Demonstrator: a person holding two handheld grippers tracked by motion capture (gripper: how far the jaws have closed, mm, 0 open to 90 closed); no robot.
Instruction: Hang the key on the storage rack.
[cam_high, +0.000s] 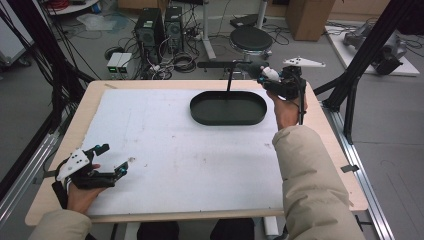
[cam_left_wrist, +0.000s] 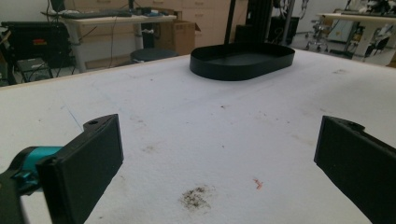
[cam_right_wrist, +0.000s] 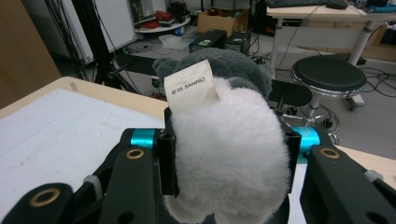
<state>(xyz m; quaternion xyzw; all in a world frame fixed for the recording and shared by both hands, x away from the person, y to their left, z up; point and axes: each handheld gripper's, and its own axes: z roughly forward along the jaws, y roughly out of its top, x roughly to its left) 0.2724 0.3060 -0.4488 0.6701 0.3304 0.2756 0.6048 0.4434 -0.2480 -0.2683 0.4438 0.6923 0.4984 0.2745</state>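
In the high view the right gripper sits at the upper right of the frame, just past the right end of the black tray; its jaws are clenched on a plush toy, white fur below and grey above, with a paper tag at its top, seen close in the right gripper view; the left gripper rests at the lower left on the white mat, jaws spread wide with nothing between them, well apart from the tray.
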